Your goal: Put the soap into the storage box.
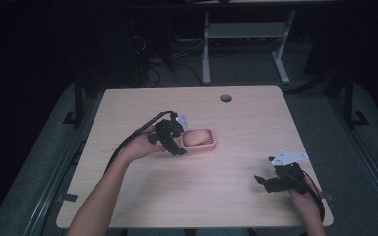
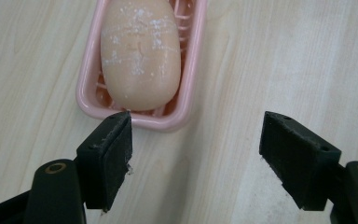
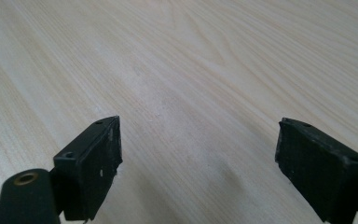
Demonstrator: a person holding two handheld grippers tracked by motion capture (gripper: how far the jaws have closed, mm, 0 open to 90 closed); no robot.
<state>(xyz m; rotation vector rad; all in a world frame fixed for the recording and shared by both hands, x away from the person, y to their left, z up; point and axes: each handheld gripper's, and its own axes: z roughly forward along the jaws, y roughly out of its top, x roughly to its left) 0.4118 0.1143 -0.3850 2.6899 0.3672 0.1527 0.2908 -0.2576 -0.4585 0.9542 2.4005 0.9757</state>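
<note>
1. Hovering spread, the left gripper [image 2: 196, 154] has the soap [image 2: 141, 51] in its dish [image 2: 184, 109] just ahead, off-centre.
2. Closing now risks nudging the dish, missing the soap.
3. The right gripper [image 3: 198, 163] idles spread, well apart.

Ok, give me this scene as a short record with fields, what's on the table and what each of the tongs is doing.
surface: pale wooden table
main item: peach soap bar with white flecks
container: pink soap dish, soap lying inside
left tongs: open, at the dish's near end, one jaw tip by the rim, holding nothing
right tongs: open over bare wood, near the table's right front corner, apart from the dish
table feature: round hole near far edge
</note>
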